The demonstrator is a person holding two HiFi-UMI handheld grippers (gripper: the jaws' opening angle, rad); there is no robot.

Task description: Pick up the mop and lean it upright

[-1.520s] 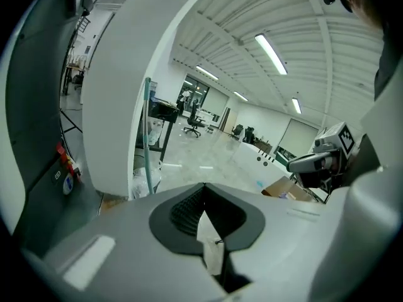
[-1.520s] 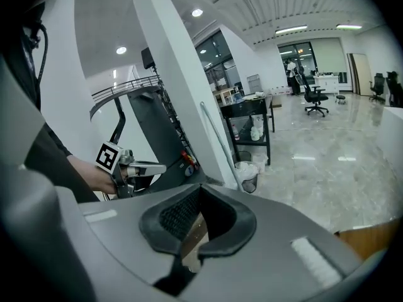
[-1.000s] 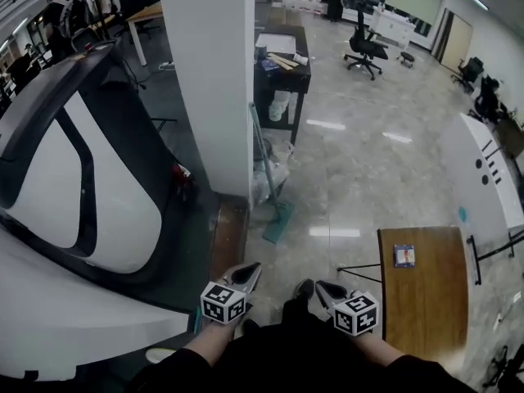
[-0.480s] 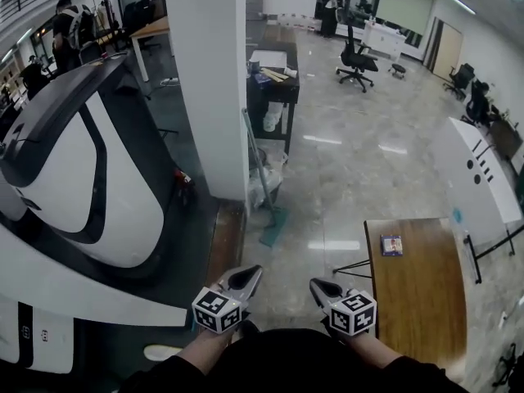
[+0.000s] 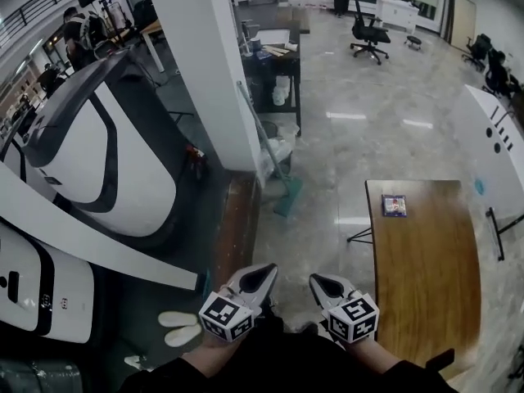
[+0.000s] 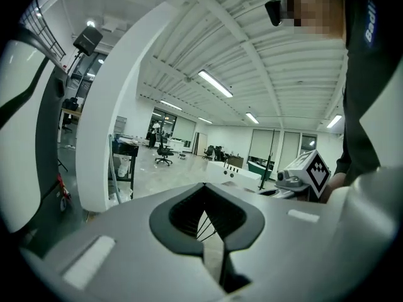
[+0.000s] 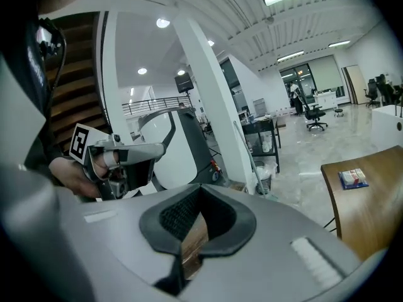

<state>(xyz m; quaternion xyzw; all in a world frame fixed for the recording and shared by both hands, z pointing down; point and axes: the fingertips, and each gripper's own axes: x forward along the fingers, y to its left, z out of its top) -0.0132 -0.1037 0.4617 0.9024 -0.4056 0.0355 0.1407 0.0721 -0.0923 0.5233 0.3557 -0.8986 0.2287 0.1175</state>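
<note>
Now leaning on the white pillar (image 5: 217,80), with its flat green head down on the floor (image 5: 368,154): the mop (image 5: 288,196). Well apart from it, side by side: left gripper (image 5: 264,272) and right gripper (image 5: 322,282), jaws pressed together, nothing in them.

Open office hall: glossy grey tile floor (image 5: 368,137), white pillar (image 5: 209,72) left of centre with a black shelf cart (image 5: 274,64) behind it, big white-and-black pod (image 5: 90,162) at left, wooden table (image 5: 426,285) at right, office chair (image 5: 370,31) further back, ribbed white ceiling (image 6: 252,36) with strip lights (image 6: 216,83).
</note>
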